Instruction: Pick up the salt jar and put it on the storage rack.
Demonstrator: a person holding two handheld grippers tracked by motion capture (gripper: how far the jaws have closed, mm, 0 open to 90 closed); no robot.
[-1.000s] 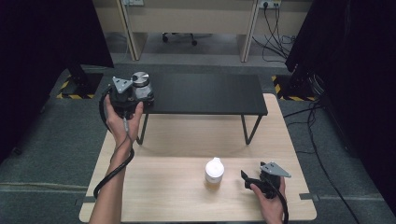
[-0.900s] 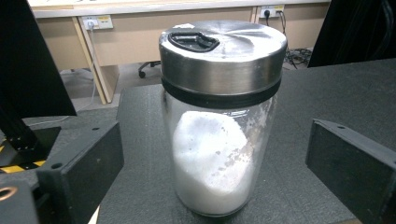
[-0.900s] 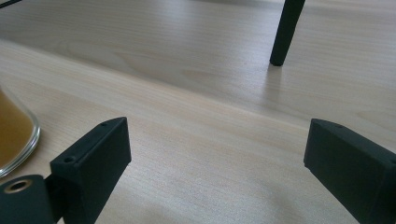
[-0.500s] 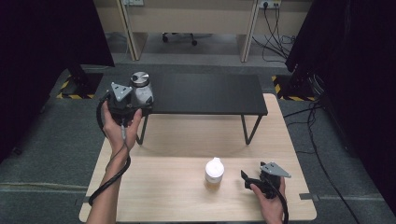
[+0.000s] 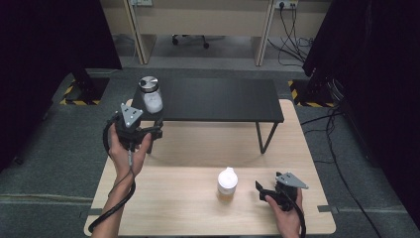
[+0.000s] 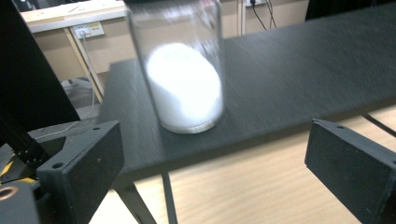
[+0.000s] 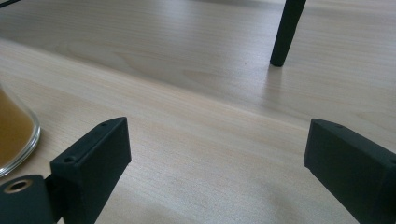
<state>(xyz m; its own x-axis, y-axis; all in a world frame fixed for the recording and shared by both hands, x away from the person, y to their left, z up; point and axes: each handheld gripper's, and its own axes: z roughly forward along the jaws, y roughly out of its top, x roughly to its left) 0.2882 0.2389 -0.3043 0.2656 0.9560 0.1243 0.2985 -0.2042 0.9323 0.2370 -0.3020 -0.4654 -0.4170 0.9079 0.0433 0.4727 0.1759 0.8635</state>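
The left gripper (image 5: 154,133) is held up in the person's left hand (image 5: 125,151), just off the near left corner of the black shelf (image 5: 218,99). Its jaws stand wide apart with nothing between them; in the left gripper view (image 6: 212,175) the two black pads frame bare shelf edge and wood. The glass jar (image 5: 150,94) with the silver lid, part full of white powder, stands upright on that left end of the shelf, just beyond the jaws and free of them. From the gripper's own camera the jar (image 6: 180,70) looms close and a little left of centre, its base flat on the dark top.

A second ago that gripper was up at the jar, its plate right beside the lid. Since then it has drawn back toward the person and sunk lower, and the jar has stayed where it was, now standing alone.

The right gripper (image 5: 261,191) rests low at the near right of the wooden table (image 5: 173,203), jaws parted and empty (image 7: 215,172), and has not shifted. Just to its left stands a small jar (image 5: 227,184) with a white cap and amber contents, unmoved; its glass edge (image 7: 16,130) shows beside the left jaw.
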